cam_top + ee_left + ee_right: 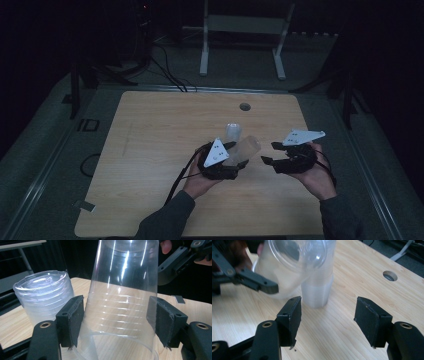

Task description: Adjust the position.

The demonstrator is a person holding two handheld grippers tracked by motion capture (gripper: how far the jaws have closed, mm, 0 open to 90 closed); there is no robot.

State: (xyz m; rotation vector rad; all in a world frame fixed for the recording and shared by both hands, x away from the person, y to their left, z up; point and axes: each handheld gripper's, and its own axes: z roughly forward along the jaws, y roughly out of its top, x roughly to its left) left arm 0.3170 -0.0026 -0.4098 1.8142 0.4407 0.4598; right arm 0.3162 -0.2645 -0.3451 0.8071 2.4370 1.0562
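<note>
Dark surroundings close in on a pale wooden table [150,150] with rounded corners and a small round cable hole [244,106] near its far edge; grey floor lies around it, and a white metal frame stand [245,30] rises beyond, with black cables trailing on the floor at the far left.

Held in the person's left hand, the left gripper [115,322] has its two black jaws pressed against the sides of a single clear ribbed plastic cup [125,295], one pad on each wall, so the cup is clamped between the fingers and sits tilted above the tabletop. In the high view this cup [245,149] leans out from the left gripper [235,162] toward the right hand. Just past the left-hand finger in the left gripper view, a stack of clear plastic cups [45,295] stands mouth-down on the wood, apart from the pads.

Across from it, the right gripper [327,320] has its jaws parted a moderate way with nothing between them, bare wood showing in the gap. Beyond its fingertips stands the stack [318,287], and the held cup [292,262] hangs up and to the left of the left-hand finger, its open mouth turned toward the camera. In the high view the right gripper [272,157] lies near the cup without touching it
</note>
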